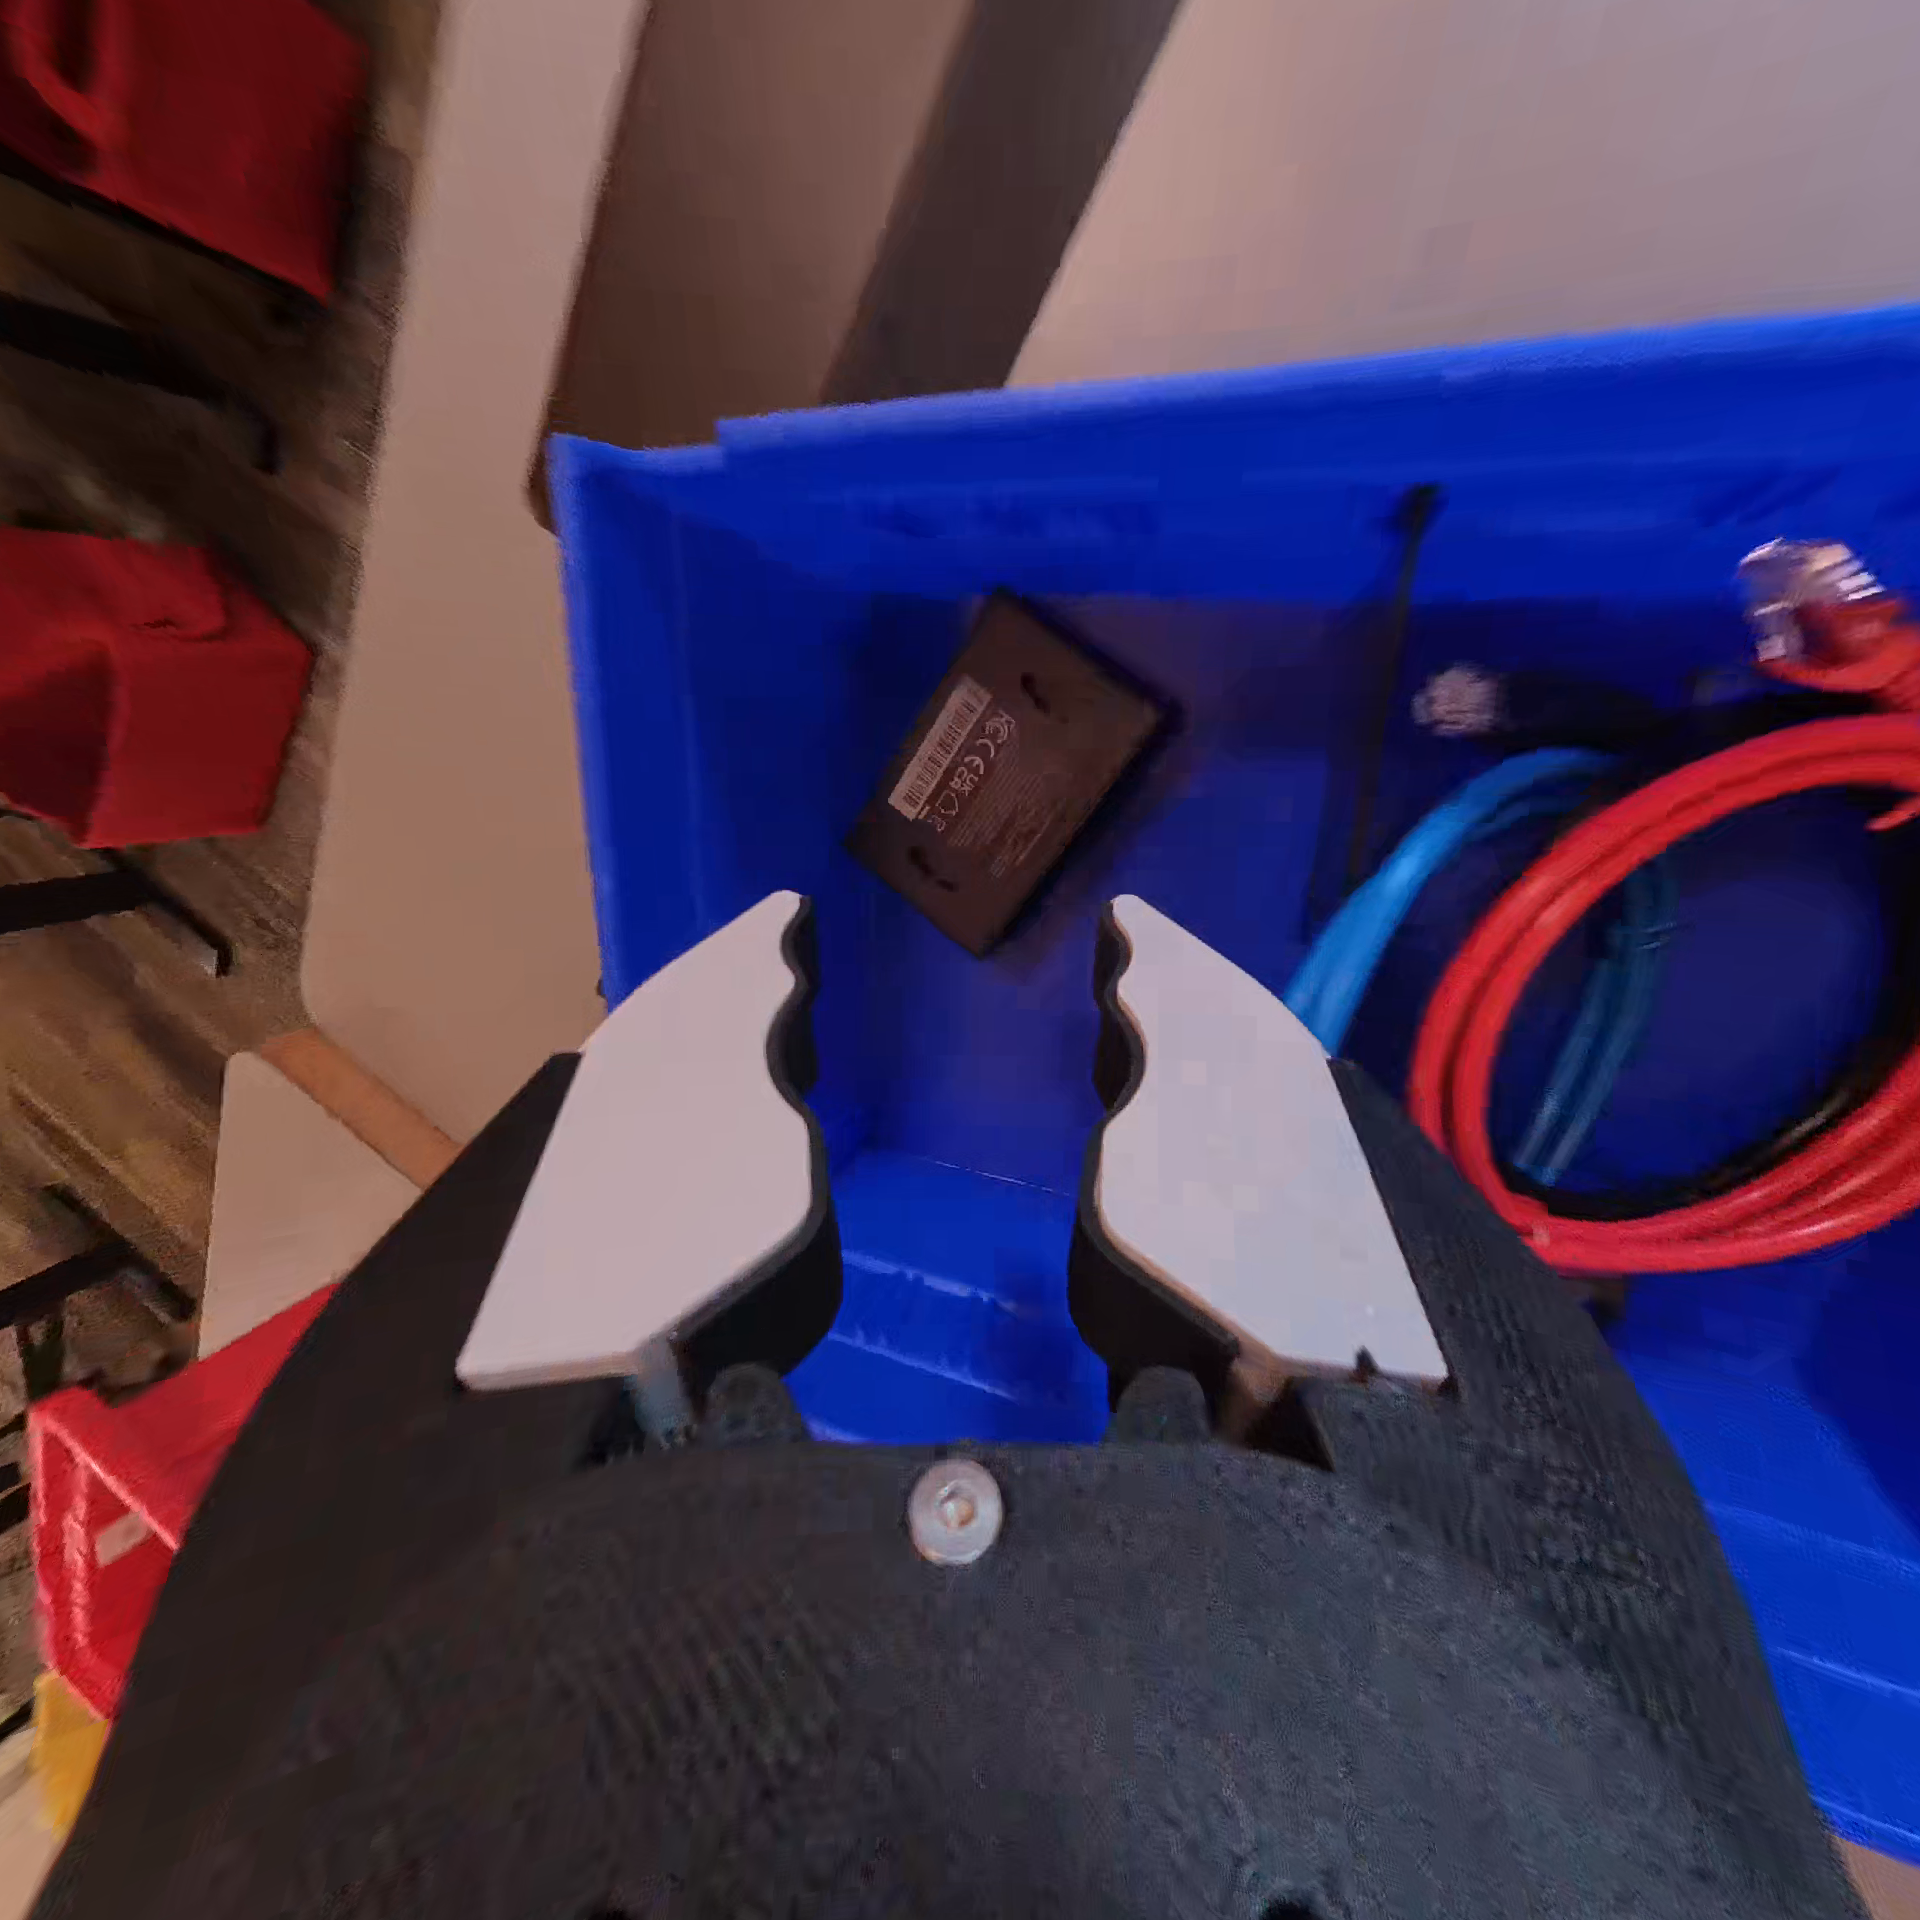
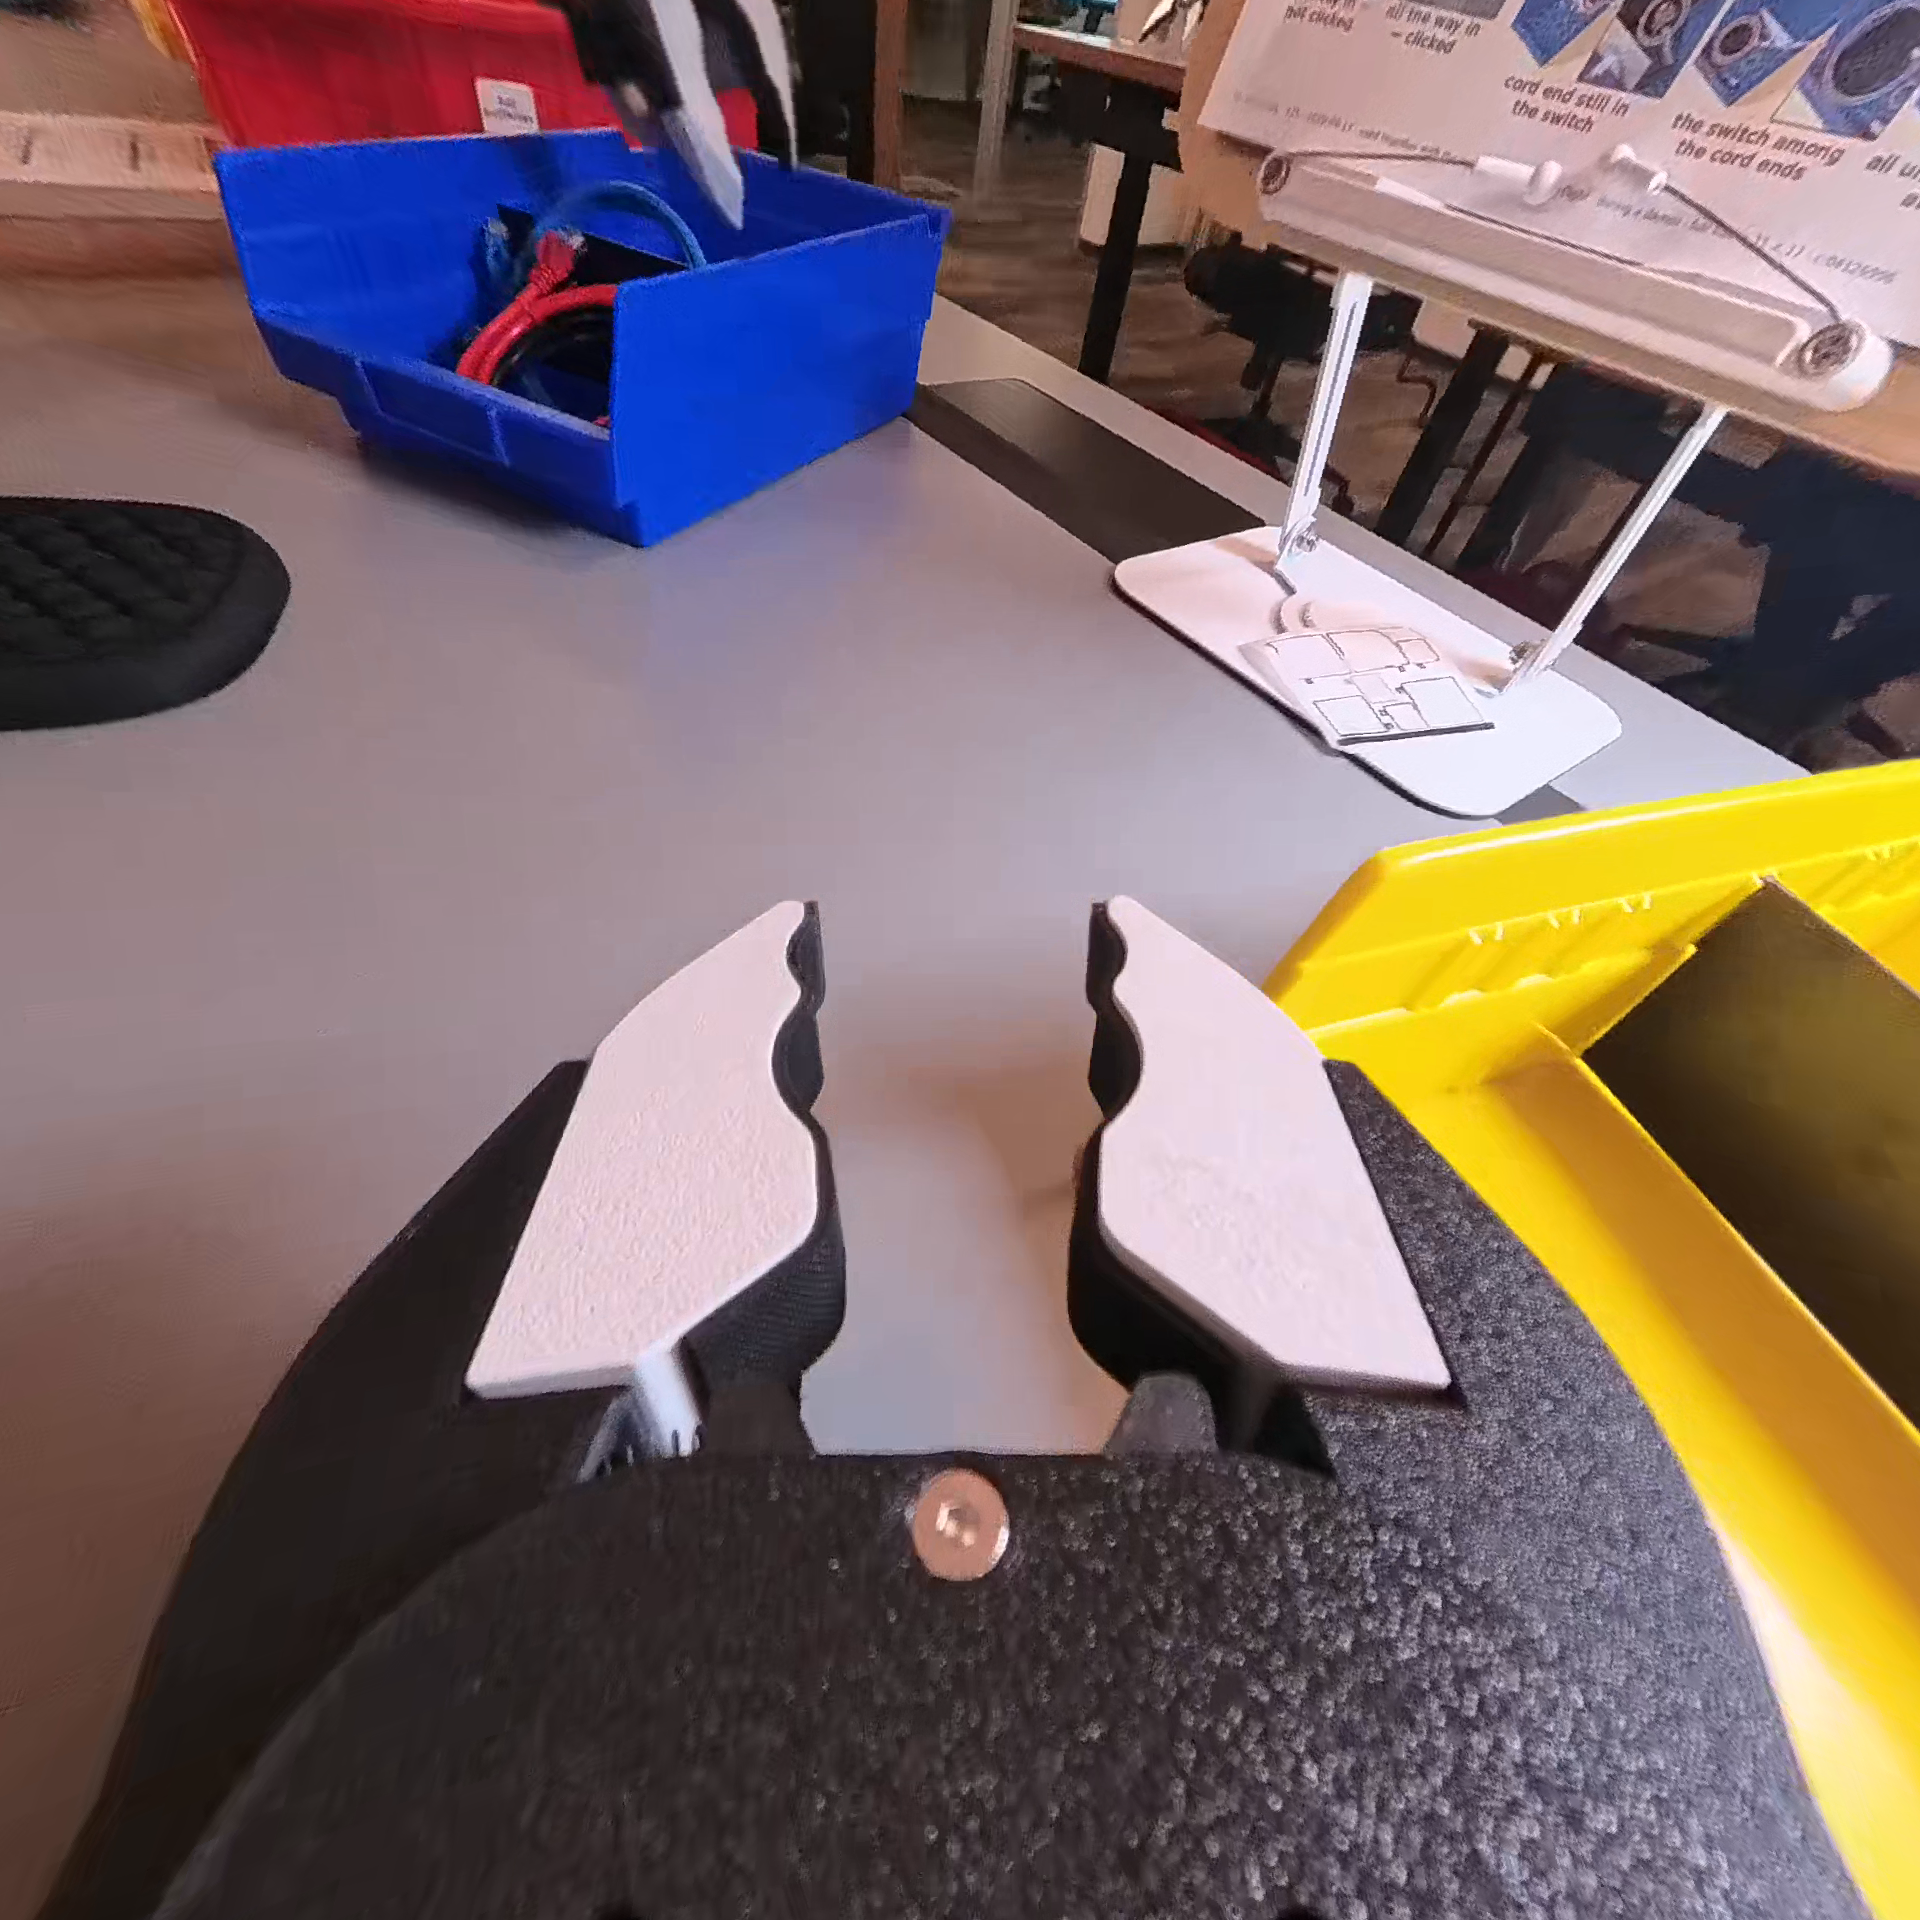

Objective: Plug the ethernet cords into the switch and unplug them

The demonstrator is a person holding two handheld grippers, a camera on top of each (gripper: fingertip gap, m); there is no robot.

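Observation:
A black switch [image 1: 1006,771] lies underside up in the left compartment of a blue bin [image 1: 1143,468]. Coiled red cord [image 1: 1662,987] and blue cord [image 1: 1455,852] lie in the right compartment, past a black divider [image 1: 1387,707]; a red cord's clear plug [image 1: 1808,613] sticks up at the far right. My left gripper [image 1: 956,925] is open and empty, hovering above the bin just short of the switch. My right gripper [image 2: 954,935] is open and empty, low over the grey table [image 2: 727,727]. The blue bin [image 2: 769,343] and the left gripper [image 2: 707,156] show far off in the right wrist view.
A yellow bin [image 2: 1558,935] sits right beside my right gripper. A white document stand [image 2: 1371,665] holding a sheet stands at the table's right edge. A black padded mat [image 2: 114,603] lies at left. A red bin [image 2: 395,73] stands behind the blue one. Spacing between my two grippers at the tips: around 50 centimetres. My left tips are roughly 7 centimetres from the black switch [image 1: 1006,771].

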